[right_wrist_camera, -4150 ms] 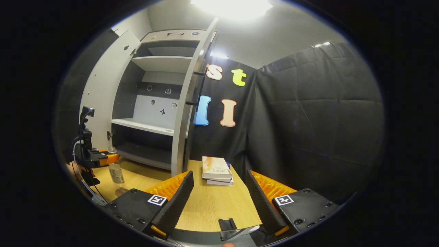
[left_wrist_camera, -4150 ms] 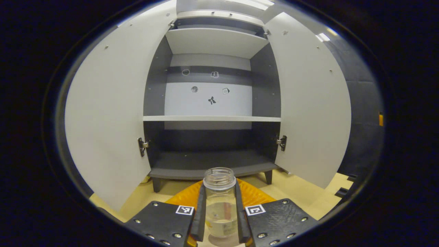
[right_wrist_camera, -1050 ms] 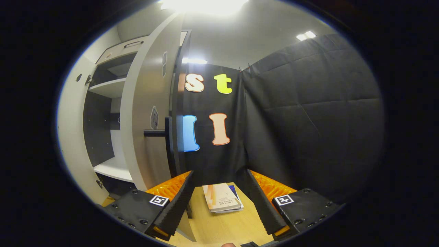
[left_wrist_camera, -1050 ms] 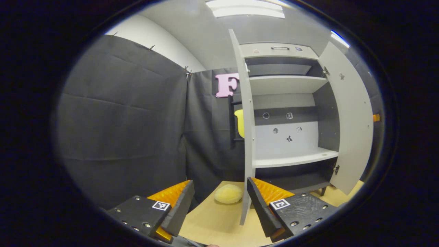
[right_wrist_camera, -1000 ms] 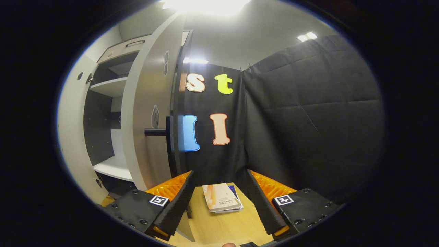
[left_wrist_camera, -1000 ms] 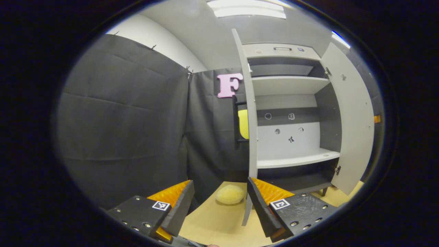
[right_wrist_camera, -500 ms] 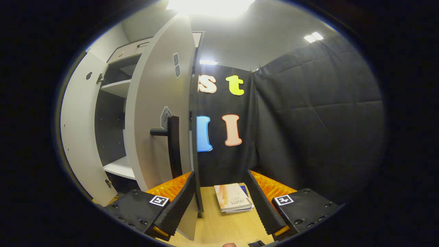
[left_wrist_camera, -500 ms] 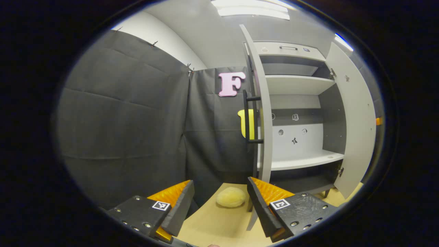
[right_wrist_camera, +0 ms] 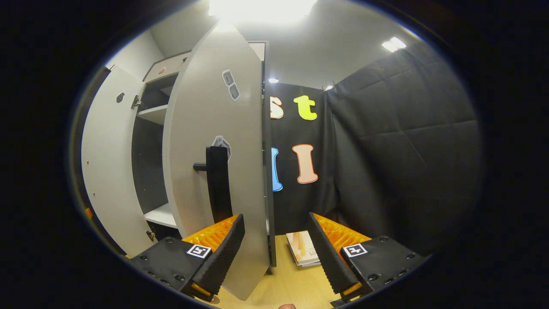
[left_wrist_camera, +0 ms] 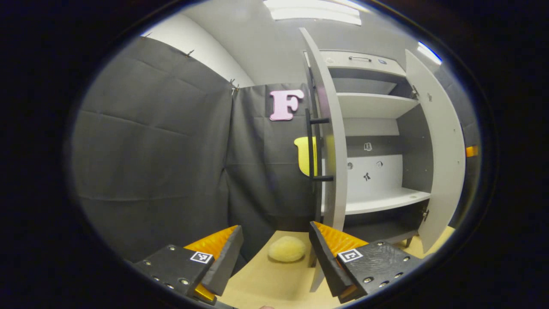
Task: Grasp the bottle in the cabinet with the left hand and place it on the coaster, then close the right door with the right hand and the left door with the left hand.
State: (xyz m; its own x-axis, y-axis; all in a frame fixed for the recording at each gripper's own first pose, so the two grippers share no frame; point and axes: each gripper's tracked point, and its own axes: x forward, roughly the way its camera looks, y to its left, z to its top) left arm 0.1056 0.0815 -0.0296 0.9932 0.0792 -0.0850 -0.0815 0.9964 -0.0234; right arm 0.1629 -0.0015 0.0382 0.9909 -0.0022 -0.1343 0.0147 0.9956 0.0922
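Left gripper [left_wrist_camera: 274, 257]: jaws spread wide, nothing held. The left door [left_wrist_camera: 332, 141] is seen edge-on just beyond the gripper's right-hand finger, its black handle [left_wrist_camera: 312, 146] facing the booth cloth. A yellow sponge [left_wrist_camera: 286, 249] lies on the wooden table [left_wrist_camera: 266, 283] between the fingers.

Right gripper [right_wrist_camera: 276, 257]: jaws spread wide, empty. The right door [right_wrist_camera: 218, 171] is seen partly swung in, its handle [right_wrist_camera: 218, 182] above the gripper's left-hand finger. Books [right_wrist_camera: 302, 253] lie on the table. The bottle's place cannot be told.

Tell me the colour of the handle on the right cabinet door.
Black handle, clearest in the right gripper view.
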